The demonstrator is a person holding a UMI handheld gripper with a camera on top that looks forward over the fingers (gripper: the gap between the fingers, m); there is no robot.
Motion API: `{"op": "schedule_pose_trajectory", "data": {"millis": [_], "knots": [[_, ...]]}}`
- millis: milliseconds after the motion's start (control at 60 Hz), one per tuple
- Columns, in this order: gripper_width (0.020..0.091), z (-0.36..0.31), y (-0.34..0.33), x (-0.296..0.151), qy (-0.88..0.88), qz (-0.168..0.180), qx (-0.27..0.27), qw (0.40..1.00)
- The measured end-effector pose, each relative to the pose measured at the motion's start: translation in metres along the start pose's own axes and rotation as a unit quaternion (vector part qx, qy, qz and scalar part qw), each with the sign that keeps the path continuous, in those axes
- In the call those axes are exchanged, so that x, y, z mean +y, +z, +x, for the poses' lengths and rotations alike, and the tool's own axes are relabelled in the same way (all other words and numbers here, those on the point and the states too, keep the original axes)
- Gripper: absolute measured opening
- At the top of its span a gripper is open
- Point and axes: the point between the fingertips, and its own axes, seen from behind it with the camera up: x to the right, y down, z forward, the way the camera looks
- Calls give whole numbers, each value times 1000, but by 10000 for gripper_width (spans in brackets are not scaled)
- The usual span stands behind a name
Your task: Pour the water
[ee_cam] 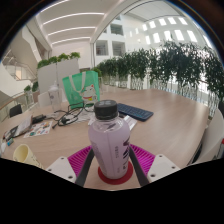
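- Broadly, a pale table [170,125] fills the middle of the frame.
- Lower centre, a clear water bottle [110,140] with a dark cap stands upright.
- Below it, the gripper [112,168] clamps the bottle, both magenta pads [142,156] pressing its sides.

A clear plastic bottle [109,140] with a grey cap and pale pink label stands upright between the tongs [113,163]. Their magenta pads [82,160] flank it closely, though contact is unclear. It rests on a red coaster [116,178] on the pale counter [170,125].

office atrium | tall windows [160,30] | potted plants [170,68] | desk [165,135]
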Motion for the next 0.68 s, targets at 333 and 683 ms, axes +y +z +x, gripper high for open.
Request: {"op": "schedule_pose_trajectory", "data": {"millis": [333,683], "knots": [[835,-17,-155,-10,21,-27,25,999],[829,-128,-406,-42,-20,-17,19,999]]}}
